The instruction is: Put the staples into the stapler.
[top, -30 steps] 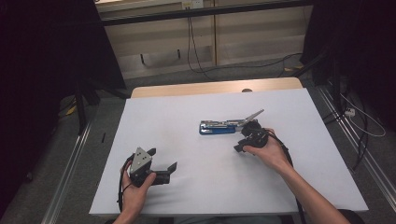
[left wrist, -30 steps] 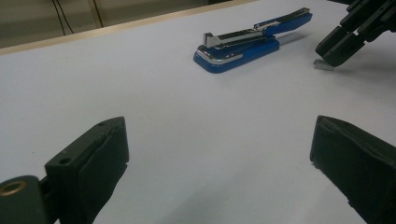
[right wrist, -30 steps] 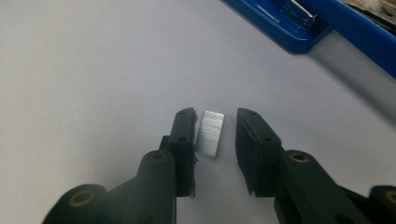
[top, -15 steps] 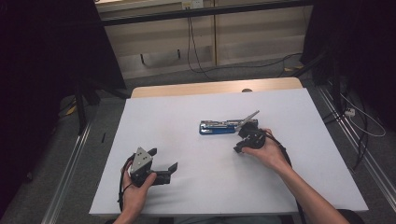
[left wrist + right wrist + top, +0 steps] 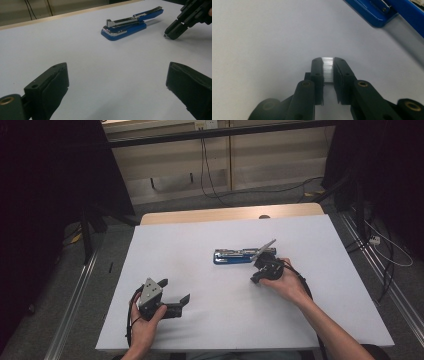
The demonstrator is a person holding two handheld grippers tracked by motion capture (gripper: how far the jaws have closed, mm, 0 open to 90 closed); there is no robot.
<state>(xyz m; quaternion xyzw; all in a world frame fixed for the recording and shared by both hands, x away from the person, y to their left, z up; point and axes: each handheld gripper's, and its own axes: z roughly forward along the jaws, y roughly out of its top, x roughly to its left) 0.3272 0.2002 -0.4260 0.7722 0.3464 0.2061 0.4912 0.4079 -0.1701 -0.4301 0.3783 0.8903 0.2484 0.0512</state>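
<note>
Silvery staples [image 5: 327,69], a short strip of them, sit pinched between the jaws of the right gripper [image 5: 328,65], which have just been closing on the strip down at the white table [image 5: 210,330]. The blue stapler [image 5: 244,255] lies just beyond that gripper, its top swung open and its channel bared. To load it well, I would lift the strip level, line it up with the channel and slide it in without squeezing harder, since the strip could snap or twist. The left gripper [image 5: 117,82] rests well apart near the table's front edge, jaws spread wide on nothing. Against the earlier frame, both hands and the stapler lie where they were; the difference is the tighter right grip.
</note>
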